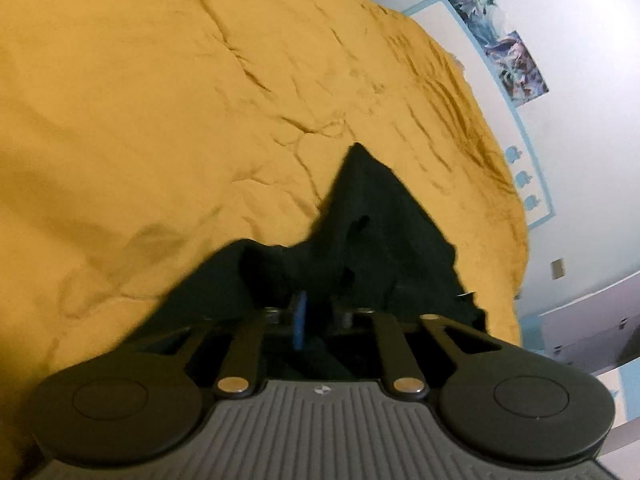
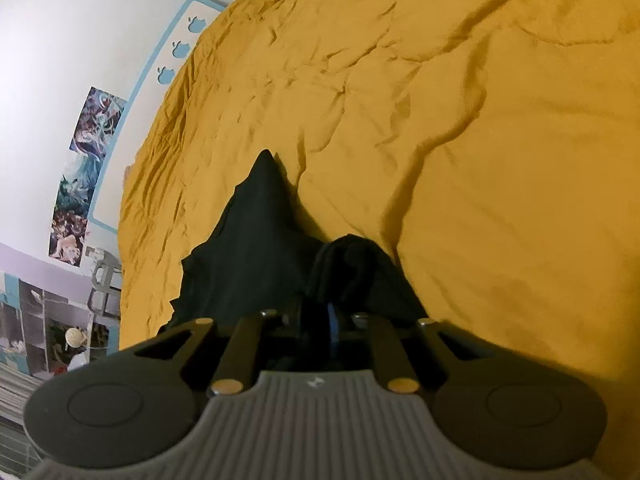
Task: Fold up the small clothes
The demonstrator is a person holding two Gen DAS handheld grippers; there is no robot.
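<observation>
Item 1. Garment (image 1: 360, 232): small, black, exact type unreadable. It hangs from both my grippers over the bed (image 1: 160, 100), bunched at 6 o'clock in each wrist view, with one point of cloth reaching toward 12 o'clock.

Item 2. Left gripper (image 1: 316, 312): jaws drawn narrow, pinching garment cloth. A blue pad shows between the linkages.

Item 3. Right gripper (image 2: 320, 312): same state, narrow, clamped on a rolled hem or edge of the garment (image 2: 256, 248).

Item 4. Bed, mustard cover, creased. Fills each view from 9 through 3 o'clock.

Item 5. Wall (image 1: 580, 40): posters (image 1: 516, 68) at 2 o'clock in the left view, 9 o'clock in the right.

Step in hand, my judgement: garment lifted by two corners, ahead of laying it flat or bringing one half over.

Next move calls for: both grips held, hands kept level and apart so the cloth stays taut, then lowering onto the cover without trapping folds.

Not determinable: fingertips, buried in black cloth; whether the hanging point touches the bed; the garment's lower edge, cut off behind the gripper bodies. Edges slightly blurred.
</observation>
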